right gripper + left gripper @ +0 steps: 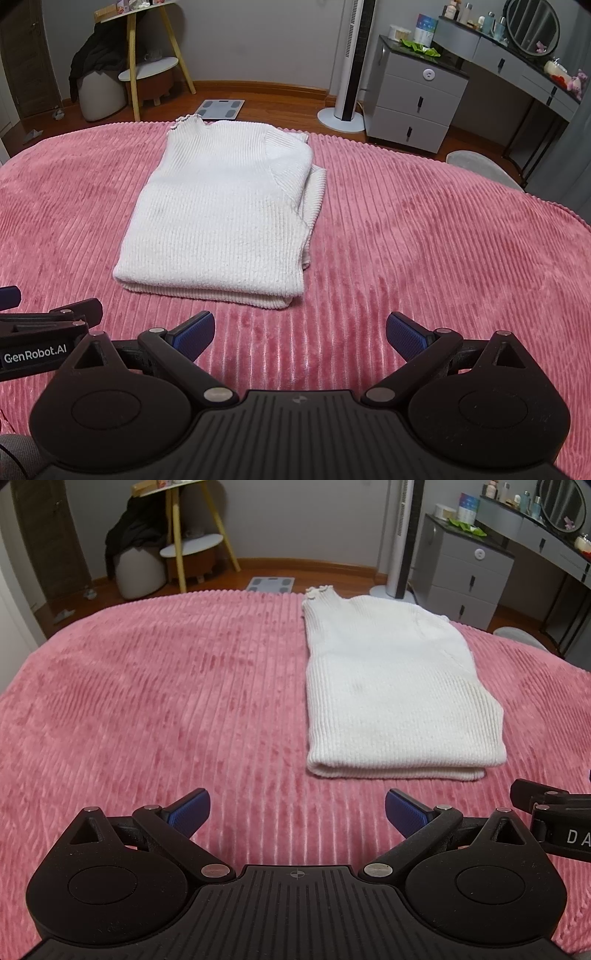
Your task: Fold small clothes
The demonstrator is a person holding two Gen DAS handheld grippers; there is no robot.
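Across the pink ribbed bedspread (147, 701), a white ribbed knit sweater (388, 686) lies flat in a long narrow stack, its frilled collar (319, 590) at the far end and its doubled hem toward the camera. From the left wrist view it sits at about one o'clock; from the right wrist view it sits at about eleven o'clock, so it lies between the two tools and ahead of both. The left gripper (297, 814) has its blue pads spread wide with nothing between them, and the right gripper (300, 334) is likewise splayed and empty; both hang above bare bedspread, short of the hem and touching no cloth. The sweater looks folded lengthwise already, with a layer peeking out along its three o'clock edge in the right wrist view, so the step in hand is probably the crosswise fold, hem up toward collar. To do it well, each tool should likely take one near corner of the hem, pinching all the layers together rather than the top one alone, since loose knit slides and would leave the lower layers behind. Lifting both corners evenly and carrying them toward twelve o'clock at a matched pace should keep the edges square. The protruding side layer may be worth tucking in first, or it could bulge out of the finished stack.
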